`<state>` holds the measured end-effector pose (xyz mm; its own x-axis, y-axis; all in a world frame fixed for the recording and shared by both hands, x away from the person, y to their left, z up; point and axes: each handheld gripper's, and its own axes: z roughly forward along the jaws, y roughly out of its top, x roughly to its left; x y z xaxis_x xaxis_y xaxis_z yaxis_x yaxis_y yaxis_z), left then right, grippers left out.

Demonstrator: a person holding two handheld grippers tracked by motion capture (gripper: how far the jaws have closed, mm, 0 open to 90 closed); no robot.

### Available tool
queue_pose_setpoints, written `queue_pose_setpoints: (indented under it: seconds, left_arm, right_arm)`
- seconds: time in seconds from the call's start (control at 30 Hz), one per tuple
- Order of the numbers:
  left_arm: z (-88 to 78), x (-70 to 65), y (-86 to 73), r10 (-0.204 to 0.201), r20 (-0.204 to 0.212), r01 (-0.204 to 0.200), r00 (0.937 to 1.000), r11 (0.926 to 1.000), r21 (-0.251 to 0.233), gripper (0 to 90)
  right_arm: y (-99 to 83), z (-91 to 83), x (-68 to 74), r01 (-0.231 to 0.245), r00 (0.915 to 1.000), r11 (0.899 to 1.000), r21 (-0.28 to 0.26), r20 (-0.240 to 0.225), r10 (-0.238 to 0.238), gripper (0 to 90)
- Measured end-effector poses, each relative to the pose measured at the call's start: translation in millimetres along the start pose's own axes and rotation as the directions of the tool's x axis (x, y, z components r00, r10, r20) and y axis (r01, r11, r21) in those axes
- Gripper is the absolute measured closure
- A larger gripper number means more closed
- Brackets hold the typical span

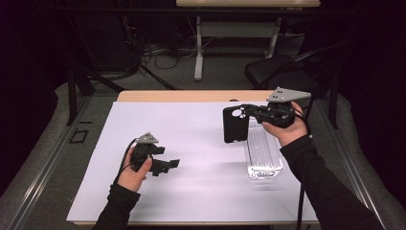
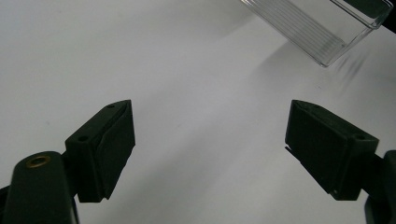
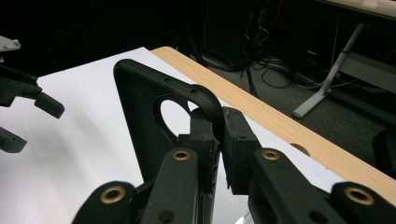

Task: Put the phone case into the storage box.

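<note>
Two grippers are at work over one broad white sheet [image 1: 191, 158], which covers nearly the whole wooden table [image 1: 191, 96], so that only a strip of light wood is left bare along the far edge. Beyond it a dim room is seen: grey floor, a tangle of cables, a white desk leg [image 1: 198, 48] and a dark chair [image 1: 273, 69]. On the sheet's right side a clear plastic tray [image 1: 261, 153] lies flat, ribbed inside, with nothing to be made out in it (presumably the place the case belongs). Just above its far end a black phone case [image 1: 235, 124] is held upright and clear of the sheet, pinched at its top corner beside the camera cut-out, clenched in the right gripper [image 1: 253, 112], apparently so that it hangs free for moving. Well apart, the left gripper [image 1: 173, 163] is kept low over the sheet, jaws spread and grasping nothing.
</note>
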<state>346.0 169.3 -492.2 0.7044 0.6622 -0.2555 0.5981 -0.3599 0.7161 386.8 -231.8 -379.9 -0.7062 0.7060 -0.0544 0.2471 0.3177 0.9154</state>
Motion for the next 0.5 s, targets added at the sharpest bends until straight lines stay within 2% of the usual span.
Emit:
queue_pose_setpoints:
  seconds: [0.33,0.5]
  left_arm:
    - [-0.7,0.6,-0.8,0.005,0.0,-0.005,1.0,1.0,0.001,16.4]
    - [-0.7,1.5,-1.7,0.002,0.001,-0.002,1.0,1.0,0.002,16.4]
  right_arm:
    - [0.1,-9.0,-22.7,-0.005,0.9987,1.0,-0.003,0.05,0.005,84.1]
    - [-2.6,-14.2,-34.0,-0.024,0.9967,1.0,-0.009,0.078,0.025,84.1]
